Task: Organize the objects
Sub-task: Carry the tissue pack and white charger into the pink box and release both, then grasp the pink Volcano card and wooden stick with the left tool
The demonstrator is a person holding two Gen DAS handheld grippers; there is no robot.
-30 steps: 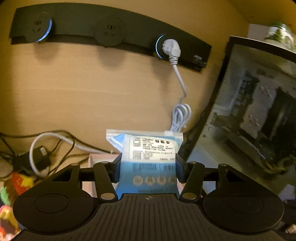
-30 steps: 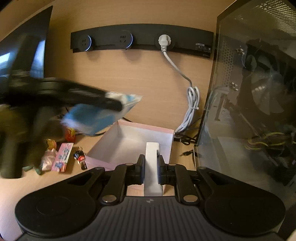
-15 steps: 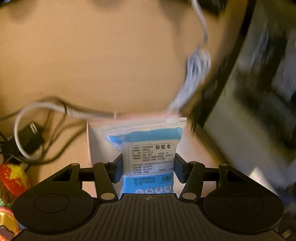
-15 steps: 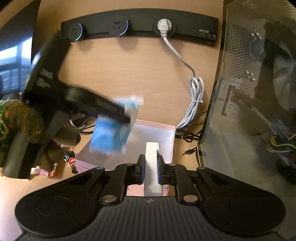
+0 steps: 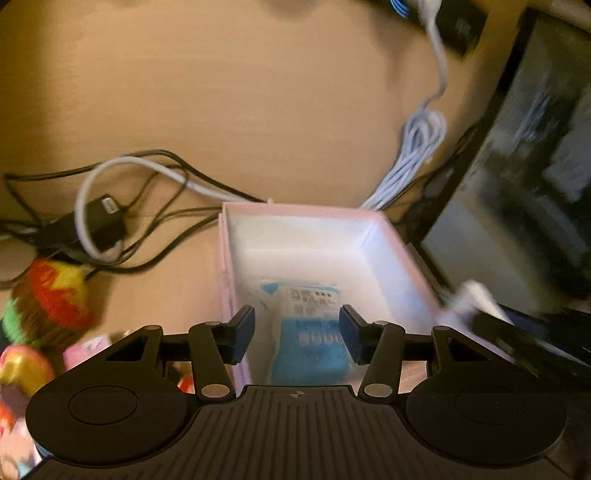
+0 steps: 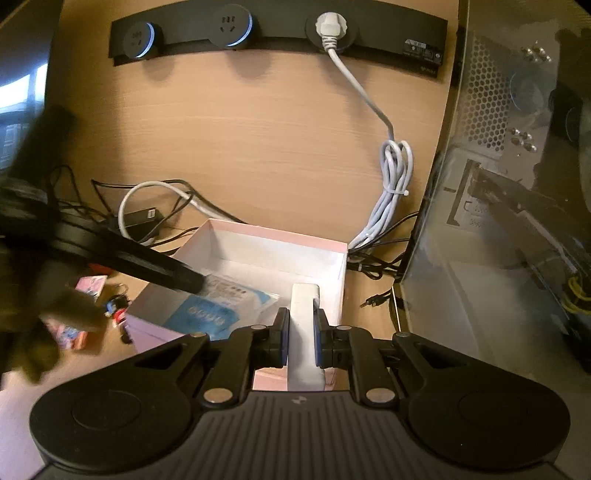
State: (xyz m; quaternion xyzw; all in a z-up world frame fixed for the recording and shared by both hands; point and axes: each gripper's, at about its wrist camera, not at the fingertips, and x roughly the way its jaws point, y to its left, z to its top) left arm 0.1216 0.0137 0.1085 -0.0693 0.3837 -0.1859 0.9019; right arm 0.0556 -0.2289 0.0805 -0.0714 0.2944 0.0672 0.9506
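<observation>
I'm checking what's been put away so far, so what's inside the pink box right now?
Inside the pink box lies a blue wipes packet on the white floor. The floor under the packet is covered, and the near corner is hidden behind the left gripper.

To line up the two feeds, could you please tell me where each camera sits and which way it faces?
Left wrist: on the left gripper, looking down into the pink box at the blue packet; its own jaws show, closing, with the packet lying between them.
Right wrist: on the right gripper, facing the box and the socket strip; its jaws are shut on a white block.
Shared: box, packet, white cable; each view shows the other gripper.
</observation>
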